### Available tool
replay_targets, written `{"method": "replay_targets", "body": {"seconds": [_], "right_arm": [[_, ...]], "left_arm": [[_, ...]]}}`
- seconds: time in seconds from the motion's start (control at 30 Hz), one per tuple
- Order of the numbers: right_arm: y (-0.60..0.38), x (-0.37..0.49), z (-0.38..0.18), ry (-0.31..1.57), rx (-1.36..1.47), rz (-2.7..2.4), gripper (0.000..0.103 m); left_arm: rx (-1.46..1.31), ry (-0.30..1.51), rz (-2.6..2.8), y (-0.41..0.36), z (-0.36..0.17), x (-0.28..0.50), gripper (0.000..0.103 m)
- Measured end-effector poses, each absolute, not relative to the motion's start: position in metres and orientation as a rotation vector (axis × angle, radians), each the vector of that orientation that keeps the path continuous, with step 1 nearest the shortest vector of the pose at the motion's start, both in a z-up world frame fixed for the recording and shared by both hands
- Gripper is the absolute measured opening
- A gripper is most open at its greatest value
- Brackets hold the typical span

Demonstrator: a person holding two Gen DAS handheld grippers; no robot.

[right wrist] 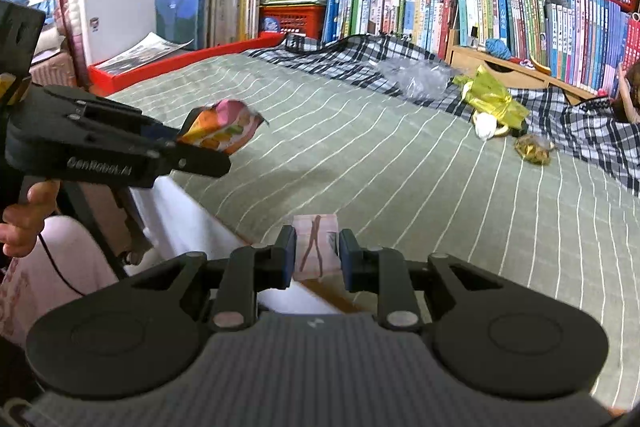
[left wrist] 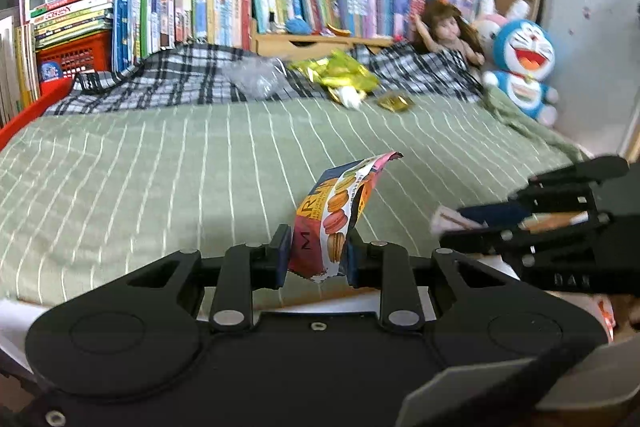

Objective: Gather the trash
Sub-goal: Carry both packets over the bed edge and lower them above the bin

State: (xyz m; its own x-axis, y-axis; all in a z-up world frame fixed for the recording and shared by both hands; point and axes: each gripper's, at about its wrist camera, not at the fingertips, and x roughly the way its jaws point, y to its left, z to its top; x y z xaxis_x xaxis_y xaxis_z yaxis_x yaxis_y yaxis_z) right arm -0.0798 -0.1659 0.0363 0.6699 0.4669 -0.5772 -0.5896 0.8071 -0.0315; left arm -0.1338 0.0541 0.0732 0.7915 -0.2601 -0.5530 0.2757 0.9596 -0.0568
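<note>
My left gripper point(left wrist: 318, 251) is shut on a colourful macaron wrapper point(left wrist: 340, 211) that stands up between its fingers, above the near edge of the green striped bed. The same wrapper point(right wrist: 224, 127) shows at the left gripper's tip in the right wrist view. My right gripper point(right wrist: 318, 251) is shut on a flat pink packet point(right wrist: 316, 247); it appears at the right edge in the left wrist view point(left wrist: 460, 223). Farther back on the bed lie a yellow-green foil bag point(left wrist: 340, 73), a small gold wrapper point(left wrist: 395, 103) and a clear plastic bag point(left wrist: 256, 77).
Rows of books point(left wrist: 224, 11) and a red basket point(left wrist: 76, 55) line the window behind the bed. A plaid blanket point(left wrist: 160, 83) lies along the far side. A doll point(left wrist: 444, 31) and a blue plush toy point(left wrist: 520, 67) sit at the back right. A hand point(right wrist: 24, 219) holds the left gripper.
</note>
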Motion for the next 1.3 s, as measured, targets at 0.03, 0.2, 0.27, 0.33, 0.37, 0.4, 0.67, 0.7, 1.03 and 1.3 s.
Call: {"method": "replay_targets", "body": {"seconds": [0.03, 0.2, 0.27, 0.33, 0.37, 0.4, 0.67, 0.7, 1.03, 1.3], "right_arm": [[-0.167, -0.086, 0.034, 0.591, -0.223, 0.6, 0.03], [-0.167, -0.108, 0.02, 0.624, -0.218, 0.609, 0.03], [-0.164, -0.115, 0.014, 0.638, -0.221, 0.62, 0.03], [-0.161, -0.119, 0.007, 0.655, -0.225, 0.628, 0.03], [-0.16, -0.121, 0.003, 0.663, -0.226, 0.633, 0.03], [-0.158, -0.122, -0.001, 0.671, -0.224, 0.638, 0.03], [-0.147, -0.12, -0.052, 0.768, -0.199, 0.675, 0.03], [-0.144, -0.118, -0.061, 0.789, -0.197, 0.679, 0.03], [-0.131, -0.102, -0.112, 0.905, -0.225, 0.691, 0.03], [-0.134, -0.094, -0.123, 0.951, -0.213, 0.685, 0.031]], "left_arm": [[0.029, 0.601, -0.293, 0.053, 0.07, -0.141, 0.025], [-0.013, 0.662, -0.299, 0.056, 0.049, -0.167, 0.025], [-0.024, 0.685, -0.302, 0.057, 0.038, -0.176, 0.025], [-0.033, 0.714, -0.304, 0.058, 0.026, -0.184, 0.025], [-0.036, 0.729, -0.305, 0.059, 0.02, -0.186, 0.025], [-0.037, 0.741, -0.304, 0.06, 0.014, -0.187, 0.025], [-0.079, 0.83, -0.267, 0.079, -0.032, -0.187, 0.025], [-0.082, 0.847, -0.265, 0.081, -0.039, -0.185, 0.025], [-0.103, 1.017, -0.25, 0.088, -0.105, -0.154, 0.025], [-0.1, 1.082, -0.241, 0.084, -0.131, -0.136, 0.027]]}}
